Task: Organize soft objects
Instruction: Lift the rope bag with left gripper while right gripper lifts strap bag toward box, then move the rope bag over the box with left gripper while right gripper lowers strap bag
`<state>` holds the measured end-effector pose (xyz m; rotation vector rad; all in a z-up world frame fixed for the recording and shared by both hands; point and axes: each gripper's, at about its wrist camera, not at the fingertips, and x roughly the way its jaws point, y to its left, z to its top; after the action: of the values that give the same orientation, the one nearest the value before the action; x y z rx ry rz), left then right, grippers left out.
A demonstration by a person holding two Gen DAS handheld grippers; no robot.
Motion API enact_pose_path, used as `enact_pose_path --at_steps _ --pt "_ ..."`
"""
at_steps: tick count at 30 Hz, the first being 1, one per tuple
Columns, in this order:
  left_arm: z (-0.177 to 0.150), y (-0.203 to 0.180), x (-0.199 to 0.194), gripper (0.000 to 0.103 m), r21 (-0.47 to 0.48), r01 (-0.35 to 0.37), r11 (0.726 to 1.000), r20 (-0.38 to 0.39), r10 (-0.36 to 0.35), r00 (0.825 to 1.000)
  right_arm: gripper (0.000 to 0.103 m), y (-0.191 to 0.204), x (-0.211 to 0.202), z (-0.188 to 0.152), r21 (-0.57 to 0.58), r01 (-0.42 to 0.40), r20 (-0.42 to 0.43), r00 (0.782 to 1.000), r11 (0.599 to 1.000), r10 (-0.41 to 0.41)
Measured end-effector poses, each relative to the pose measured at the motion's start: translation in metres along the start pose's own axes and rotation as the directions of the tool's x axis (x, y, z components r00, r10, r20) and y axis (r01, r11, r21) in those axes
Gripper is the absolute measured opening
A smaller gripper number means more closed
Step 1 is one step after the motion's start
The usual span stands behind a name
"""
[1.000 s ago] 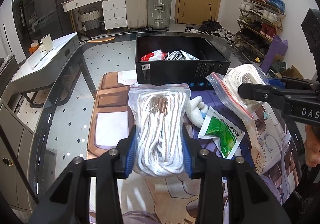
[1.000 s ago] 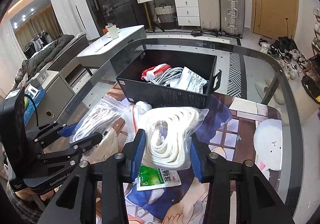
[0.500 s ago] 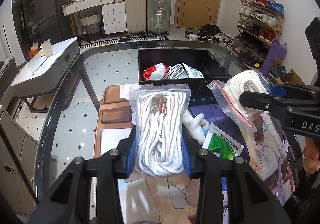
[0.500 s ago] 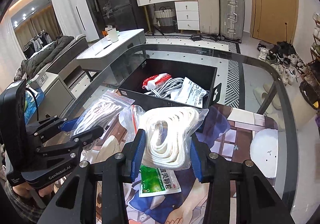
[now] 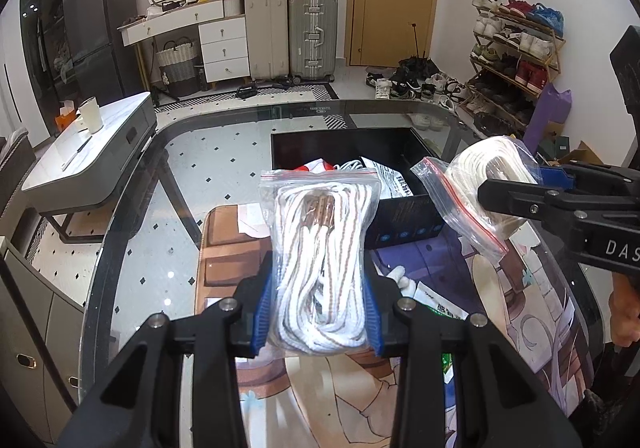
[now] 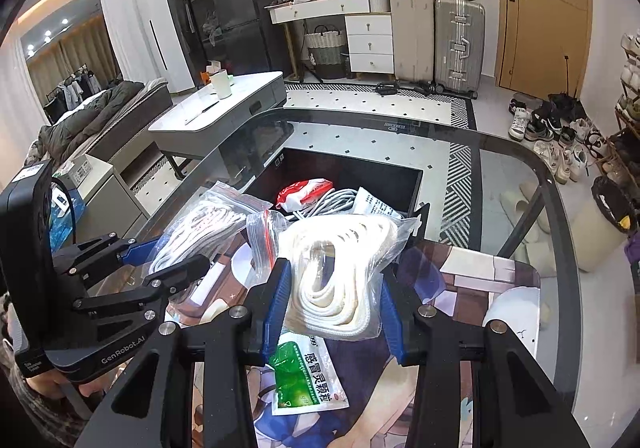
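Squeezing soft, light, slippery bags mid-bundle: left gripper [image 5: 320,312] clamps the striped cord bag [image 5: 320,248], right gripper [image 6: 332,308] the white strap bag [image 6: 340,276].

A rounded glass surface [image 6: 520,151] carries a printed cartoon mat [image 6: 472,276]. At the mat's far edge stands an open black box [image 6: 416,183]. Nearer than the box, a green sachet [image 6: 304,376] lies on the mat, beside something white, perhaps a small toy [image 5: 400,278].

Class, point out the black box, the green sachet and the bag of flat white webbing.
black box [image 6: 416,191]: right wrist view, right wall.
green sachet [image 6: 298,376]: right wrist view, green middle.
bag of flat white webbing [image 6: 336,280]: right wrist view, coiled webbing.
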<state>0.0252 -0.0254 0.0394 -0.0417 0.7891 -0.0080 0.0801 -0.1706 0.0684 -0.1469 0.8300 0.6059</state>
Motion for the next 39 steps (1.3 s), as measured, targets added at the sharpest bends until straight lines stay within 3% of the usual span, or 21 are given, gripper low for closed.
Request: enact_pose_path --at_steps 39 --pt "0.07 0.003 0.046 0.036 0.024 0.027 0.999 0.032 -0.028 0.999 0.042 -0.029 0.032 0.059 0.042 0.008 0.02 1.0 0.999 -0.009"
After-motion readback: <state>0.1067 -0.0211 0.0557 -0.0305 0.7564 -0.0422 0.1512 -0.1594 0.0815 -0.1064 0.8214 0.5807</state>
